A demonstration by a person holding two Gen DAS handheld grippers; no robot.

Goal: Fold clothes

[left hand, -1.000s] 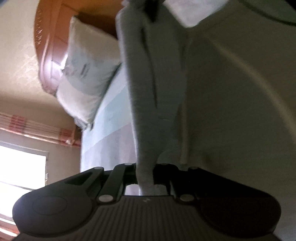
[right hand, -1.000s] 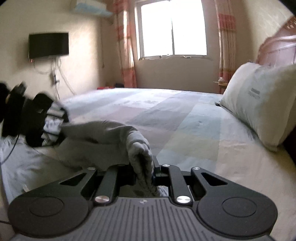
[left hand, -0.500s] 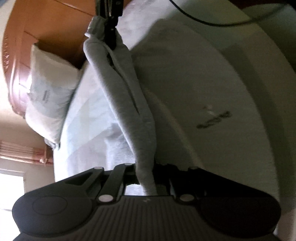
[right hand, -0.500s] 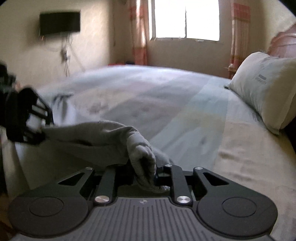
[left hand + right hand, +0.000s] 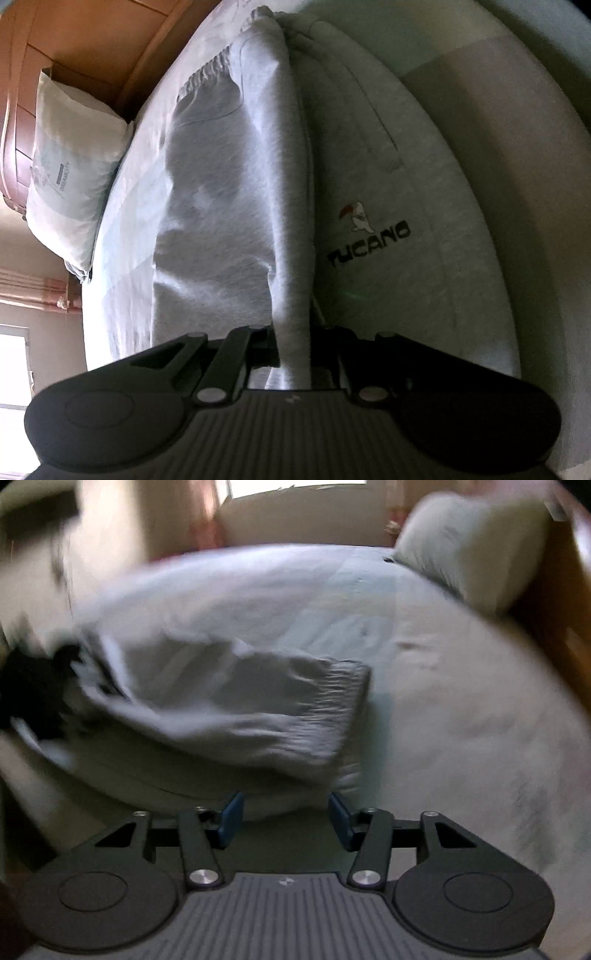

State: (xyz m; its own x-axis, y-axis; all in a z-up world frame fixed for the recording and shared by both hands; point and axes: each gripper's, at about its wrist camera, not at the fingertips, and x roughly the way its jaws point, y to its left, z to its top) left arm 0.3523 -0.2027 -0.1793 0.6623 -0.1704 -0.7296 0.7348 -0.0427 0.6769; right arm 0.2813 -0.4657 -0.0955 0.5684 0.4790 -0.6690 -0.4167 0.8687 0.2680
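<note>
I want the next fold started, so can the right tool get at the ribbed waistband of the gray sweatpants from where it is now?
Probably yes: the right tool is open and empty, and the ribbed waistband lies just ahead on the bed, nothing between.

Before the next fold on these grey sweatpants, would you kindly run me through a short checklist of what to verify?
1. Left hand-held gripper shut on the sweatpants: ok, a bunched fold sits clamped between its jaws.
2. Right hand-held gripper free of cloth: ok, its jaws have just been opening and nothing is between them.
3. Released end lying on the bed: ok, the ribbed waistband rests there.
4. Fabric flat: not ok, a raised ridge runs from the left hand-held gripper.
5. Edges lined up: cannot tell, the right view is blurred.
6. Pillow apart from the sweatpants: ok.
</note>
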